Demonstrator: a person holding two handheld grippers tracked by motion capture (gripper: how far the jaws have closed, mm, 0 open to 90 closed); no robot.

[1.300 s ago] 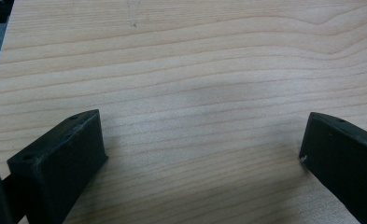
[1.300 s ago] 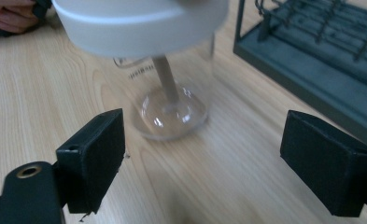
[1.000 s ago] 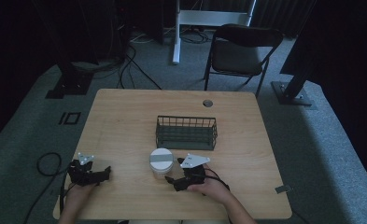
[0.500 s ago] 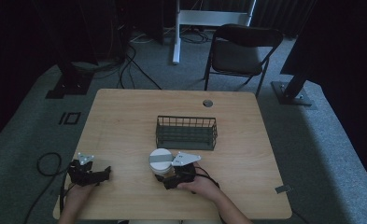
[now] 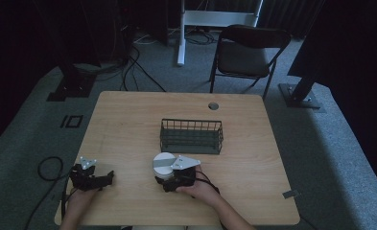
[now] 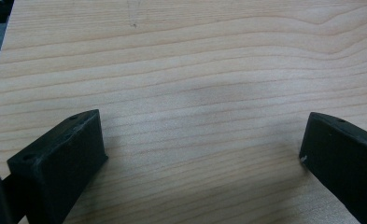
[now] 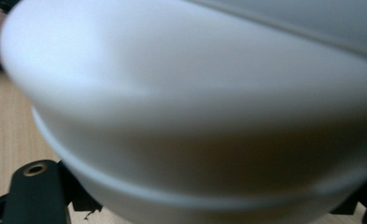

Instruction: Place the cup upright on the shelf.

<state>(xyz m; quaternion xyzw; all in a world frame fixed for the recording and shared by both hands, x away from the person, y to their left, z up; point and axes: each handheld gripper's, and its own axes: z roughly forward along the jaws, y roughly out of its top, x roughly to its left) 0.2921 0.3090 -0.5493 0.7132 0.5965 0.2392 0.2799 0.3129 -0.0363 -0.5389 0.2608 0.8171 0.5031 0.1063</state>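
We have our right gripper (image 5: pixel 169 179) pushed up to the stack of round white bowls (image 5: pixel 163 164) near our edge of the light wooden table (image 5: pixel 128 124), jaws on either side, but we cannot tell if they pinch yet. Our left gripper (image 5: pixel 107 177) rests wide apart on bare wood. Farther off, the dark wire basket (image 5: pixel 191 136) looks empty, so moving the bowls is still to do

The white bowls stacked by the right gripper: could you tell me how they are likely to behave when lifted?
The white bowls look rigid and smooth-walled, so probably slippery between the right gripper's jaws. They appear stacked upside down, so lifting the top one may drag or shift those below. If ceramic, they could chip when dropped on the table.
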